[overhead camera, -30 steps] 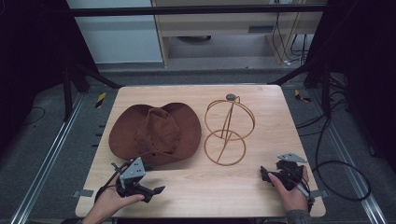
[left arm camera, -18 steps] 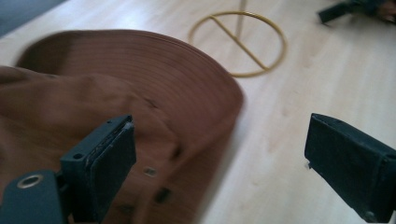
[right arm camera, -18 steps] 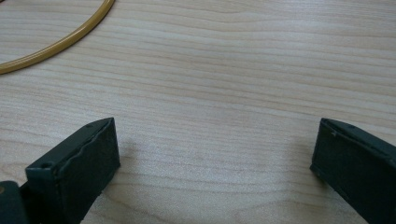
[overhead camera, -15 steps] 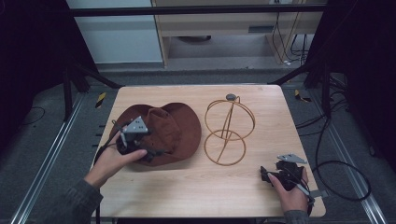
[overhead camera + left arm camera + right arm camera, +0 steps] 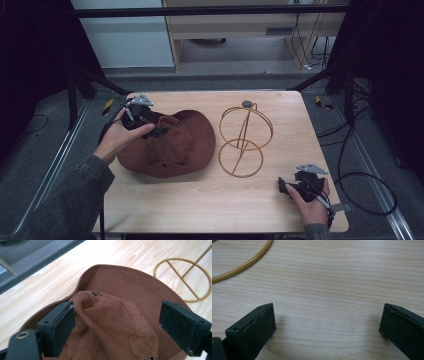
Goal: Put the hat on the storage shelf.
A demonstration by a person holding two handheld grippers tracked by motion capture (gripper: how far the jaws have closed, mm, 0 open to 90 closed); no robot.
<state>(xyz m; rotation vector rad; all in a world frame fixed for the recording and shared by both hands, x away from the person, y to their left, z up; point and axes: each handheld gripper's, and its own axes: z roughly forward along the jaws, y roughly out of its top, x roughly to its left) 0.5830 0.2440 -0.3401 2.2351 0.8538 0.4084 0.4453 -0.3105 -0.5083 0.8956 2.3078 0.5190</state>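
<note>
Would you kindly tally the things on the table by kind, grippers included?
Brown hat: 1
Gold wire hat stand: 1
Handheld grippers, left gripper and right gripper: 2
Total: 4

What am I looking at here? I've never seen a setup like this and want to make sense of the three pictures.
A person sits at a wooden table with a hand-held two-jaw gripper in each hand. The high view looks down from above; each of the other two pictures comes from a camera riding on one gripper, looking along its black jaws.

On the table lie a brown hat and a gold wire hat stand beside it.

The left gripper is over the hat's crown, jaws wide open with the crumpled crown between them, not yet pinched. The right gripper rests near the table's front right corner, jaws open over bare wood, holding nothing.
</note>
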